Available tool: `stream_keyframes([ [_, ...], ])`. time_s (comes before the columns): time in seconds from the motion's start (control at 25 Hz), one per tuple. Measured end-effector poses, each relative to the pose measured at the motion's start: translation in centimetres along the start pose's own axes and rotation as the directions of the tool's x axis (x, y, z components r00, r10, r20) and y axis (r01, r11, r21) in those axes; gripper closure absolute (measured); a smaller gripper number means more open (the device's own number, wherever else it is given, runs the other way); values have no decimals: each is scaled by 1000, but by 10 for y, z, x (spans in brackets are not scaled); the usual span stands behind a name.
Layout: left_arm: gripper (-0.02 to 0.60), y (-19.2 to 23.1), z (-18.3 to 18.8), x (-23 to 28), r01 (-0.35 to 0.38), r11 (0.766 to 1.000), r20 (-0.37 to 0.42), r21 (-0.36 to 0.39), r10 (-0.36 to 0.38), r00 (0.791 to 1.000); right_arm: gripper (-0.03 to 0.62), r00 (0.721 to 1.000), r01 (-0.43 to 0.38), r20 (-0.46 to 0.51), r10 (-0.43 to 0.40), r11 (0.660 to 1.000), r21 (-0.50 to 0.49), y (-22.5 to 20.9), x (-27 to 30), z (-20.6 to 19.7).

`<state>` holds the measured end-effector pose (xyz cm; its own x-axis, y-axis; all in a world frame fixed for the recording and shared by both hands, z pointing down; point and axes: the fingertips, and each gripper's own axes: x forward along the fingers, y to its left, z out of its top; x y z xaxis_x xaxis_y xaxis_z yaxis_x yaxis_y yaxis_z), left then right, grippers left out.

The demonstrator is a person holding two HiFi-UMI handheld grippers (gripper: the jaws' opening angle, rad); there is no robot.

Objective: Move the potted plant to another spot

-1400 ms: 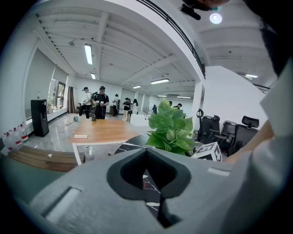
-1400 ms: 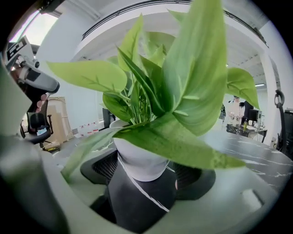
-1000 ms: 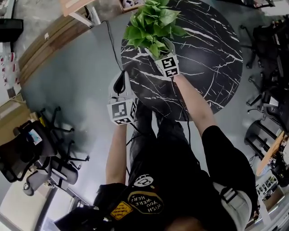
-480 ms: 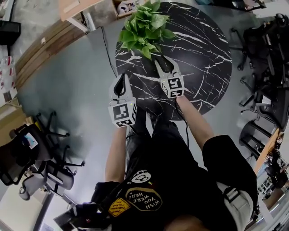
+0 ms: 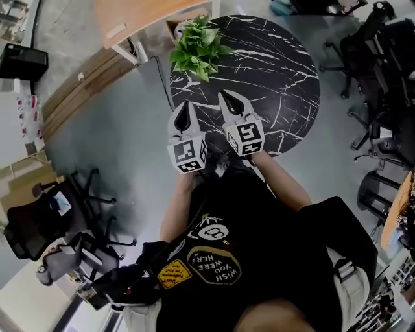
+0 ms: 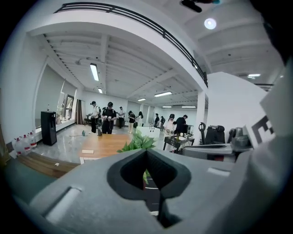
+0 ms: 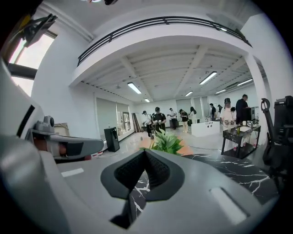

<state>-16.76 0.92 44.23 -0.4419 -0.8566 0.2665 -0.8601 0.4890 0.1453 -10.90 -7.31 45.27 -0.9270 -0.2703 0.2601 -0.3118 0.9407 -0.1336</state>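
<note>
The potted plant (image 5: pixel 196 47), with bushy green leaves, stands at the far left rim of the round black marble table (image 5: pixel 285 71). Both grippers hover side by side over the table's near edge, well short of the plant. My left gripper (image 5: pixel 183 107) is shut and holds nothing. My right gripper (image 5: pixel 228 98) is shut and empty too. In the left gripper view the plant (image 6: pixel 137 140) shows just beyond the closed tips of the left gripper (image 6: pixel 146 151). The right gripper view has the plant (image 7: pixel 167 140) ahead of the right gripper (image 7: pixel 145 151), on the table (image 7: pixel 238 173).
Black office chairs (image 5: pixel 382 71) crowd the right side, and more chairs (image 5: pixel 58 220) stand at the lower left. A wooden desk (image 5: pixel 142 16) lies beyond the plant. A cable (image 5: pixel 162 81) runs along the floor by the table. People stand far off (image 6: pixel 103 116).
My right gripper has left the plant's leaves, drawn back toward the person and shut. The left gripper has risen beside it. The plant stays on the table.
</note>
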Motion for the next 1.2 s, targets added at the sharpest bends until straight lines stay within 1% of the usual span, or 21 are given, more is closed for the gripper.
stream_keyframes([
  [0.12, 577, -8, 22, -7, 34, 999, 30, 13, -34, 999, 592, 999, 27, 18, -28, 1000, 12, 4, -19, 23],
  [0.2, 577, -15, 33, -9, 58, 998, 41, 27, -59, 997, 592, 999, 37, 23, -37, 999, -1, 7, -27, 32],
  [0.28, 577, -17, 42, -6, 65, 997, 54, 41, -67, 996, 592, 999, 39, 27, -38, 999, -22, 9, -24, 38],
  [0.44, 577, -26, 45, -10, 92, 994, 53, 61, -95, 994, 592, 999, 41, 27, -41, 999, -21, 15, -28, 38],
  [0.56, 577, -33, 44, -16, 120, 991, 49, 56, -123, 991, 592, 999, 50, 17, -50, 999, -10, 17, -35, 34],
  [0.72, 577, -28, 47, -20, 124, 990, 43, 74, -128, 991, 592, 998, 62, 25, -62, 998, 7, 22, -37, 36],
  [1.2, 577, -22, 58, -18, 129, 988, 62, 87, -135, 989, 592, 998, 61, 36, -61, 998, 1, 25, -32, 45],
])
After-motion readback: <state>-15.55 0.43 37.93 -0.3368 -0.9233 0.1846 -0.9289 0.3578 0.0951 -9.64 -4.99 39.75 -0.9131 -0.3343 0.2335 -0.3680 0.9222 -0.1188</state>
